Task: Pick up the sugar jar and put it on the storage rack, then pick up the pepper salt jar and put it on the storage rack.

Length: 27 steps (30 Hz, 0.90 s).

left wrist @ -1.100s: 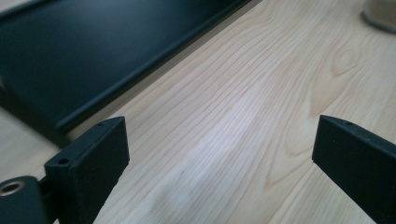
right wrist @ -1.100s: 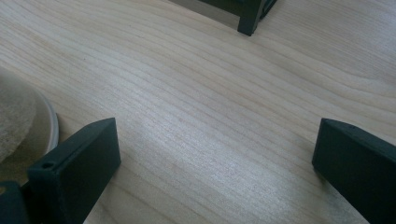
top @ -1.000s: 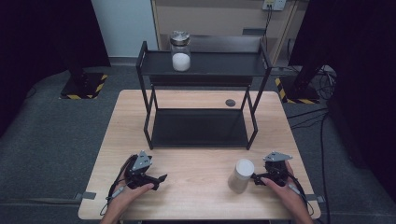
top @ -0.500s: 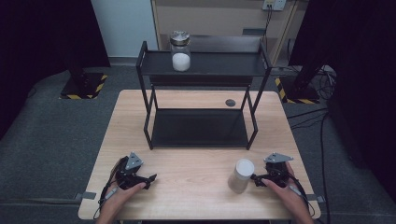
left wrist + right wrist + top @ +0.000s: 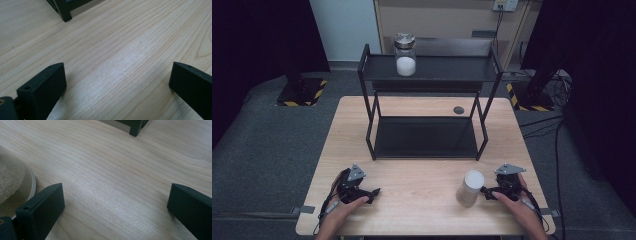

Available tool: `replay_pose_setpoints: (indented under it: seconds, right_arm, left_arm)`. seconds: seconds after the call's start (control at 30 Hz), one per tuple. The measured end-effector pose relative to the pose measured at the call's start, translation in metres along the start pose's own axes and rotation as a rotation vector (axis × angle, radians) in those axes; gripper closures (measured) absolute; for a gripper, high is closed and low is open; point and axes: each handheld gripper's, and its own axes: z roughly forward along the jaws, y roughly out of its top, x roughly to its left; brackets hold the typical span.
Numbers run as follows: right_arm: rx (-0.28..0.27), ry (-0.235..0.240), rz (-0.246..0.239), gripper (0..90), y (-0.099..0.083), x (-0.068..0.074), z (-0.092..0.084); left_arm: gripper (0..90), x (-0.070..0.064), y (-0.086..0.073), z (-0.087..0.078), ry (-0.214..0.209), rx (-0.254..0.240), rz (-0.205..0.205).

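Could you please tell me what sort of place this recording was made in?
Probably a lab recording station: a bare wooden table with a black shelf rack as prop, black curtains around it, and hazard-striped stand bases on grey carpet.

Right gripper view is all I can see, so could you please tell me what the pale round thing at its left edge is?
Observer: It is a white cylindrical container, standing upright on the table just outside the open right gripper.
Operator: Thank you. What is the other hand doing?
Observer: The left gripper is low at the table's front left. Its jaws have just been opening, with nothing between them.
Operator: Is anything on the rack whose foot I can see?
Observer: Yes, a glass jar with a metal lid and white contents stands on the top shelf of the black rack.
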Motion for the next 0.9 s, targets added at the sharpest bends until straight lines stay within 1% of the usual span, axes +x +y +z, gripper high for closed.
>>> replay_pose_setpoints:
  seconds: [0.33,0.43,0.5,0.57,0.63,0.67,0.77,0.83,0.9]
  right_arm:
    - [0.002,0.009,-0.002,1.8,-0.001,-0.002,-0.002]
    - [0.015,0.009,-0.013,5.4,0.002,-0.003,-0.005]
    - [0.004,0.011,-0.023,5.2,0.005,-0.004,-0.012]
    - [0.005,0.022,-0.028,5.1,0.009,-0.006,-0.021]
    - [0.002,0.021,-0.056,5.3,0.012,-0.006,-0.031]
    - [0.000,0.027,-0.061,5.3,0.012,-0.006,-0.035]
    - [-0.009,0.038,-0.076,5.7,0.011,-0.006,-0.047]
    - [-0.015,0.056,-0.078,5.8,0.008,-0.007,-0.052]
    - [-0.012,0.068,-0.091,5.8,0.005,-0.005,-0.056]
  left_arm:
    - [0.0,0.000,0.001,0.001,0.001,0.002,0.000]
    - [0.0,0.000,0.001,0.001,0.001,0.001,-0.001]
    - [0.0,0.000,0.001,0.001,0.002,0.001,-0.001]
    - [0.0,0.000,0.001,0.001,0.001,0.001,-0.001]
    - [0.0,0.000,0.001,0.001,0.001,0.001,-0.001]
    - [0.0,0.000,0.001,0.001,0.002,0.001,-0.001]
    - [0.0,0.000,0.001,0.001,0.002,0.001,-0.001]
    - [0.0,0.000,0.001,0.001,0.002,0.001,-0.001]
    - [0.0,-0.001,0.001,0.001,0.003,0.001,-0.002]
